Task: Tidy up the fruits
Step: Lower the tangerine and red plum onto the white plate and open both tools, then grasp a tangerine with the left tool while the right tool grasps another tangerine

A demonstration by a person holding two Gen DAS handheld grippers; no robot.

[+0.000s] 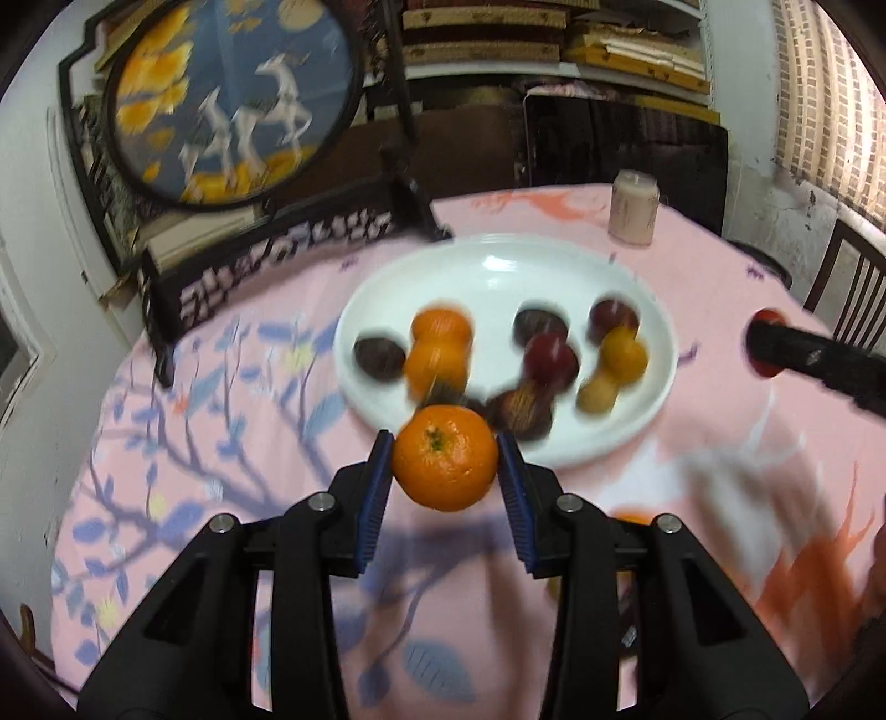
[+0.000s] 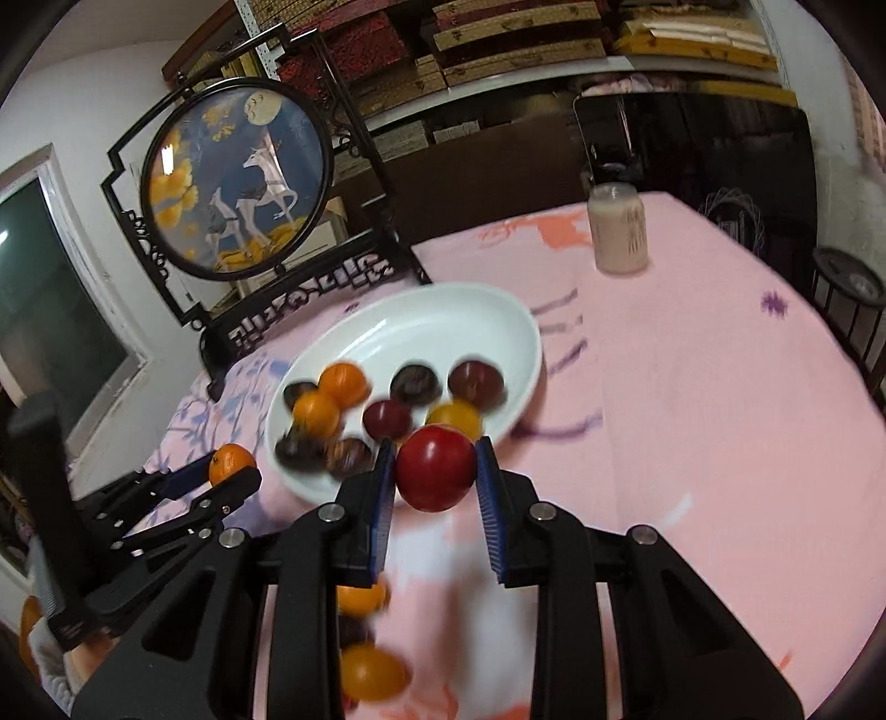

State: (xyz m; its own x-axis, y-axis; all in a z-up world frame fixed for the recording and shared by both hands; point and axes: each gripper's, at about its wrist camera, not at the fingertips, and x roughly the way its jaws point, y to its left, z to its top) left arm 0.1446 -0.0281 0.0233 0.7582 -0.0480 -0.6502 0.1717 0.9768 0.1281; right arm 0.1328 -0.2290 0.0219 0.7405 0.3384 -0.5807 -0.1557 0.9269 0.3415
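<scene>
Left claw [image 1: 446,462] clamped on round orange mandarin [image 1: 444,457], right claw [image 2: 436,468] clamped on round red plum-like fruit [image 2: 436,468], both lifted off pink-clothed worktop [image 2: 692,415], white oval plate [image 1: 498,266] of fruit straight ahead, left nearer.

Someone's dining room at home, pretty lived-in

Round table [image 2: 692,387] with a pink floral cloth, a white plate [image 1: 498,266] of fruit, a candle jar [image 1: 634,207], and a framed round deer screen [image 2: 238,177] on a carved stand. Shelves [image 2: 526,39] crammed with flat boxes behind, and a wooden chair [image 1: 841,277] tucked alongside.
</scene>
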